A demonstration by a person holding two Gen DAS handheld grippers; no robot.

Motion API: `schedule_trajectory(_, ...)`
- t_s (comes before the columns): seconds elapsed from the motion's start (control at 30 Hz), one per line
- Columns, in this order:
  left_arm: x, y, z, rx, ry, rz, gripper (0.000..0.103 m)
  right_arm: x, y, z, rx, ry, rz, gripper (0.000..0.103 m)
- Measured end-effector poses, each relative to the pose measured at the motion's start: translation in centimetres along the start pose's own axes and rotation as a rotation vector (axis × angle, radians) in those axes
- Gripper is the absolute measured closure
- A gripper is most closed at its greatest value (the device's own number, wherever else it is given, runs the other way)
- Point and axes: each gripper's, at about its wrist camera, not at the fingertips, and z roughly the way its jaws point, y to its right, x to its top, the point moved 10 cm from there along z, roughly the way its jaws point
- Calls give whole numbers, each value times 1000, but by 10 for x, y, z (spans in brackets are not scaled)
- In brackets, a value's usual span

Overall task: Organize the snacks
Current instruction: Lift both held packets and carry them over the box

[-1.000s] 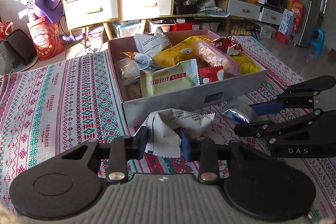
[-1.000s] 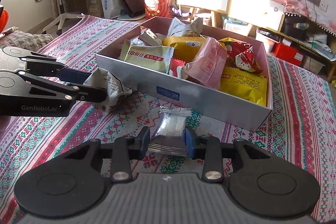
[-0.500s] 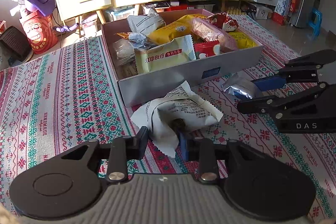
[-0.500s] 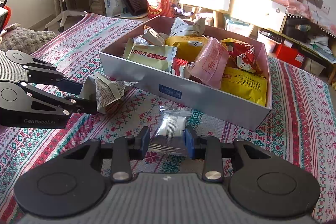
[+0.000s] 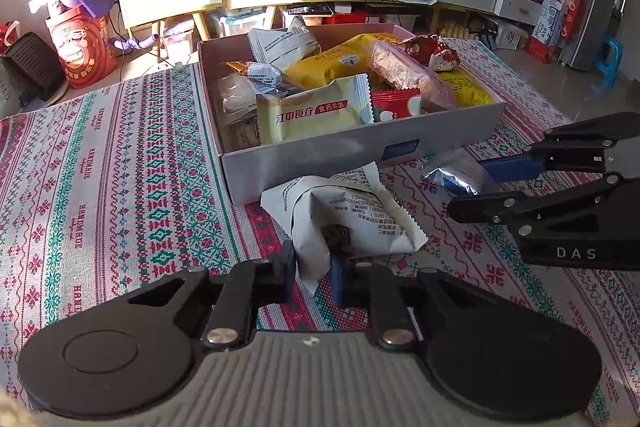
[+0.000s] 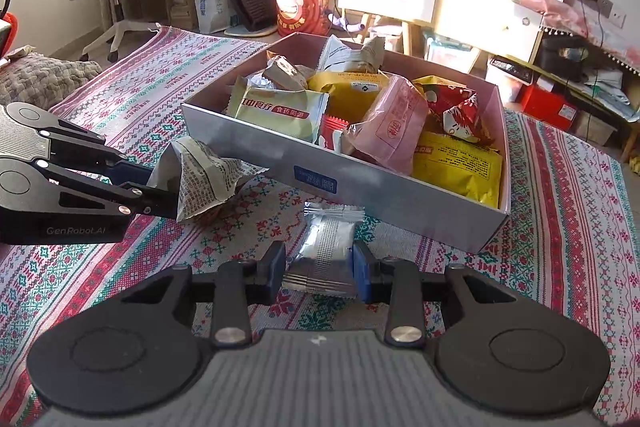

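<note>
A: L to R, quick. The left hand-held gripper [image 5: 311,273] is pinching the white printed packet [image 5: 344,219] by its near end. The pkt sticks out fwd along the fingers, long axis pointing at the box [image 5: 360,163]. It sits just beside the box's near-left corner; whether it touches the cloth can't be told.

B: And the box's place?

A: On the patterned cloth [image 5: 120,167] over the desk, toward the far edge. Near wall faces both tools, opening up.

B: Right side?

A: The right hand-held gripper [image 6: 319,273] is closed on the silver foil packet [image 6: 329,247], pads on both long sides. Its long axis also runs fwd, sealed far end near the box's near wall, about mid-wall by the blue label [image 6: 315,183].

B: What does the next move turn on?

A: Prob. this: both pkts lie on the near side of that wall and below its rim, so each must likely go up, then fwd over it. Both arms look about equally near; left nearer the left corner, right nearer the middle.

B: Counts?

A: 2 grippers, 2 held pkts, 1 box. Inside, approx. 9 pkts visible, e.g. pale green packet [image 6: 280,113], pink packet [image 6: 390,125], yellow bag [image 6: 456,163]. Exact no. unclear since they overlap.

B: Risk?

A: Left pkt's crumpled and floppy, could snag the rim.
</note>
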Motion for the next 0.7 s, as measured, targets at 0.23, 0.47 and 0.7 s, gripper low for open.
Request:
schedule_trajectory(0.23, 4, 1, -18, 3, 20, 2, 82, 9, -3, -13, 11, 35, 0, 70)
schedule_trajectory(0.47, 20, -2, -36, 20, 69, -10, 82, 25, -7, -25, 23, 84, -4, 71)
schedule_trajectory(0.7, 51, -17, -36, 74, 119, -52, 82, 53, 0, -24, 9, 137, 31, 71)
